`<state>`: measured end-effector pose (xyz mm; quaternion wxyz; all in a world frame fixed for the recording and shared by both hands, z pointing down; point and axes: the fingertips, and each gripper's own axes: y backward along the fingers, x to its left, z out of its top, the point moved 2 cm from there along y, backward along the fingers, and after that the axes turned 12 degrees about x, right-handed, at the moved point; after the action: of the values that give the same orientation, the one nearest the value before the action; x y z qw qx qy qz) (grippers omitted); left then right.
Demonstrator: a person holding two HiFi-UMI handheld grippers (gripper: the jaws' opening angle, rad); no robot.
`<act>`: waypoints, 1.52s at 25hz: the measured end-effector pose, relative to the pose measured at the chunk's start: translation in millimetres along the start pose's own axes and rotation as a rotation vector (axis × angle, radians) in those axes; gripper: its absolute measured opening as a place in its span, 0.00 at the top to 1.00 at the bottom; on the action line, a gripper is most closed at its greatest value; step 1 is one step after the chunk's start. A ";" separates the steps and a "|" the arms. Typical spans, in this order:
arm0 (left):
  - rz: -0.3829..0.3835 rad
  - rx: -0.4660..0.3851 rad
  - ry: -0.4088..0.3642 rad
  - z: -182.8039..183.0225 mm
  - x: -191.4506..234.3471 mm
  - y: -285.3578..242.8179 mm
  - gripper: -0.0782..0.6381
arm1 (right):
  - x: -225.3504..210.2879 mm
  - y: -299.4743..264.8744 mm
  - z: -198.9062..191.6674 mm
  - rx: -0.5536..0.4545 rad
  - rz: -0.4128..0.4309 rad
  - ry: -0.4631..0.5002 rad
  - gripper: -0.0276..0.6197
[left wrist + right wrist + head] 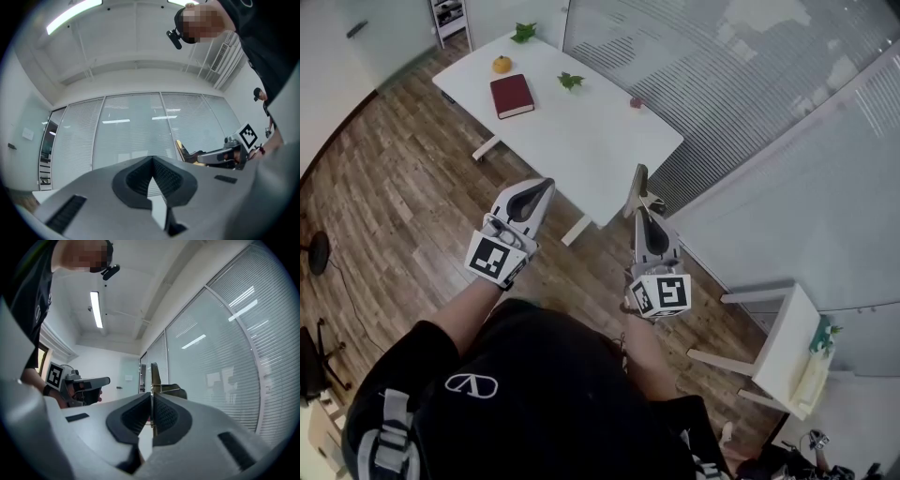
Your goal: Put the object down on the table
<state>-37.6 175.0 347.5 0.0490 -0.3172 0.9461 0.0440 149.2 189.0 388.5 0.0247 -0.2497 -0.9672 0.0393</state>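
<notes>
My right gripper (151, 404) was clenched on a thin brownish object (154, 375) that jutted up past the jaws' tips. My left gripper (153, 158) was closed on nothing. Only the head view showed the white worktop (591, 141), well ahead of both jaws.

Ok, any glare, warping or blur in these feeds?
Head view: evenly lit and sharp, white table bright, not blown out. Left gripper view: fisheye, dark corners, ceiling light mirrored as streaks on the glass wall. Right gripper view: same warp, thin gold object in the fingers reads clearly.
</notes>
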 end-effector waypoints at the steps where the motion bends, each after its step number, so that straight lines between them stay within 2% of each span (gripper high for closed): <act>1: 0.004 0.001 -0.003 -0.7 -2.1 -3.0 0.88 | -4.0 -0.4 -1.4 -0.002 0.005 0.001 0.95; 9: 0.012 0.015 -0.008 -10.9 9.7 -38.7 0.88 | -30.6 -28.9 -11.9 0.009 0.023 -0.020 0.95; 15: -0.022 0.020 -0.003 -31.6 53.6 -84.3 0.88 | -48.8 -84.2 -13.0 0.005 0.001 -0.001 0.95; 19: -0.046 -0.006 0.001 -33.2 94.1 -124.5 0.88 | -66.0 -132.8 -7.9 0.008 -0.028 -0.003 0.95; 27: -0.152 -0.001 0.024 -45.6 165.6 -207.7 0.88 | -94.1 -225.3 4.9 0.031 -0.085 0.000 0.95; 30: -0.188 -0.026 0.030 -43.0 194.3 -241.5 0.88 | -103.6 -259.9 9.7 0.041 -0.108 0.008 0.95; 35: -0.264 0.033 0.042 -70.4 228.8 -290.1 0.88 | -120.4 -305.5 18.8 0.040 -0.168 0.016 0.95; 38: -0.291 0.034 0.055 -77.4 244.9 -308.5 0.88 | -126.3 -326.7 21.9 0.039 -0.197 0.027 0.95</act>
<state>-50.5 -225.0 378.6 0.0343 -0.4514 0.8916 0.0118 100.9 -158.6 392.0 0.0462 -0.1536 -0.9857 0.0521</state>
